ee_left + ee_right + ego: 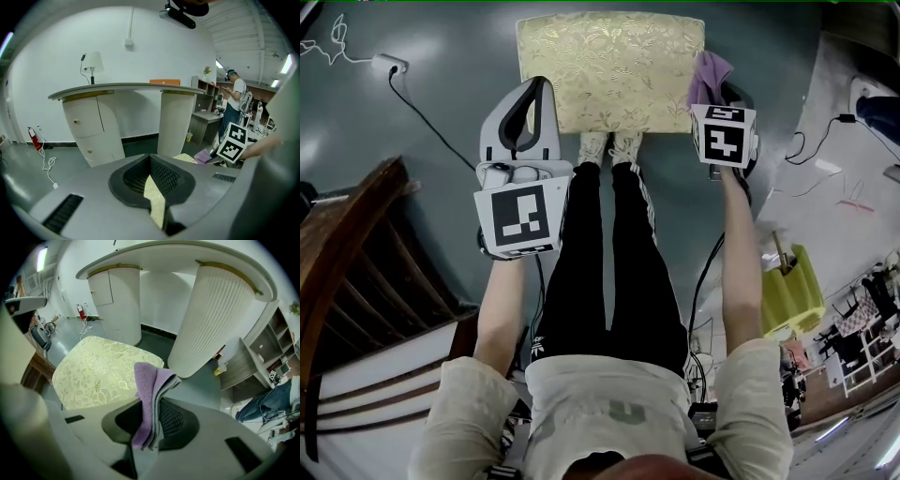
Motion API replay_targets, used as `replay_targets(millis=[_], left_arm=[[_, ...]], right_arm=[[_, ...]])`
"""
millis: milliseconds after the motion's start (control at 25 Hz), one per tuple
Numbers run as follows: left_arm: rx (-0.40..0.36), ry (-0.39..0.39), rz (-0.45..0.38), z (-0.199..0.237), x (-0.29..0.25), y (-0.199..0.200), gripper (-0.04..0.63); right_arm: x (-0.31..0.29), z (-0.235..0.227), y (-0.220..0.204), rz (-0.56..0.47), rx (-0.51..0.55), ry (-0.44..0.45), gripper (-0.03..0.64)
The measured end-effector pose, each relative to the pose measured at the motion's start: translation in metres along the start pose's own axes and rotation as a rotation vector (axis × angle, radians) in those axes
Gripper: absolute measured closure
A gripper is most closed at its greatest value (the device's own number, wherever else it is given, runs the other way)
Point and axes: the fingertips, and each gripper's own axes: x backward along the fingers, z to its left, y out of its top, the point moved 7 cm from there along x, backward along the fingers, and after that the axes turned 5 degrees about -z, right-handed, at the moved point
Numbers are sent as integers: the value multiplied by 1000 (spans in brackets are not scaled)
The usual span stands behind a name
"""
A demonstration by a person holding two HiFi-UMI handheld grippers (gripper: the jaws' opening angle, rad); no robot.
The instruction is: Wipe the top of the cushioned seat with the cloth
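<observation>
Purple cloth pinched in the right gripper at the seat's edge; left gripper empty.

Head view: the gold-patterned seat stands on the grey floor with the person's shoes at its near edge. The right gripper is at the seat's right side with the cloth bunched at its tip, over that edge. The left gripper hangs over the floor just beside the seat's near-left corner. Left gripper view: the left gripper has its fingers pressed nearly together with nothing held, leaving a thin slit through which the seat shows; the cloth lies off to the right. Right gripper view: the right gripper has its fingers closed on the folded cloth, which stands up out of them, with the seat just beyond and to the left.
</observation>
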Motion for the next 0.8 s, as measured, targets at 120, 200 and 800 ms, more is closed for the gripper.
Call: replay_targets(millis=[120,200,800], left_arm=[[-2,2,1,0,-1,-1,589],[-1,4,1,0,0,-1,589],[8,28,-4,3,11,-3,589]], right_arm=[[-1,-1,0,-3,-2,-9,527],[-2,-2,-1,2,-2,-26,528],[5,-1,4,-2,-11,-51,526]])
